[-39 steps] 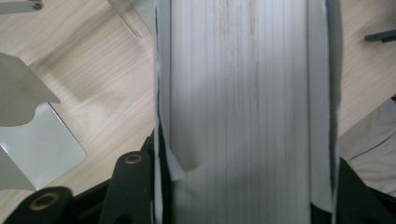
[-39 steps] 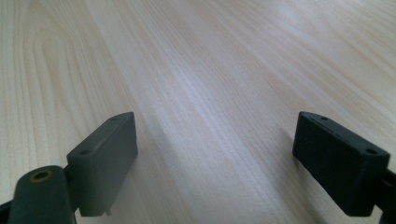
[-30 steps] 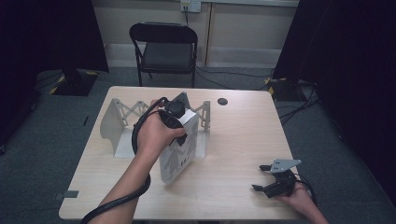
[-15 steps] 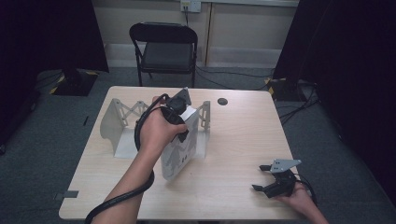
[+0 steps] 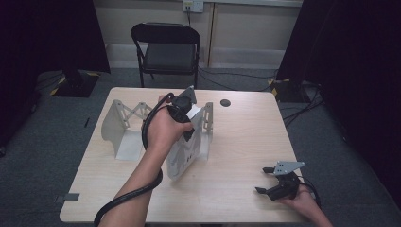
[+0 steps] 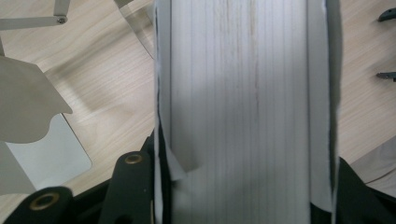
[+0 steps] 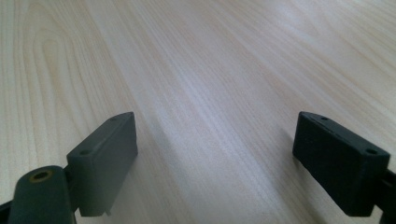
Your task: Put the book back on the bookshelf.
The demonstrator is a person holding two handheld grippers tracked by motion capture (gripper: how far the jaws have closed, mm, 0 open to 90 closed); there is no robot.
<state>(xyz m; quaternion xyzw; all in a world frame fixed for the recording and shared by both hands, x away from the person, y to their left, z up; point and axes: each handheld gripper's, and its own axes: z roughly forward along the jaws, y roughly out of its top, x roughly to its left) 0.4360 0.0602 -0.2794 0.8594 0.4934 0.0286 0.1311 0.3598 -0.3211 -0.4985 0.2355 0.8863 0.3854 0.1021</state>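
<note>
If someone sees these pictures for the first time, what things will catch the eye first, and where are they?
First, the thick white book near the table's middle, standing tilted on one edge with the left gripper clamped on its top; its page edges run between the jaws in the left gripper view. Just behind it stands a grey metal book rack with zigzag links. At the near right corner, the right gripper rests open on bare wood.

- The high view looks forward and down from above the person's side onto the whole pale wooden table (image 5: 236, 142), the black folding chair (image 5: 165, 49) beyond it.
- The left gripper view looks very closely down the page edges of a thick white book (image 6: 243, 93), with table at both sides.
- The right gripper view skims low over that same tabletop (image 7: 196, 70).
</note>
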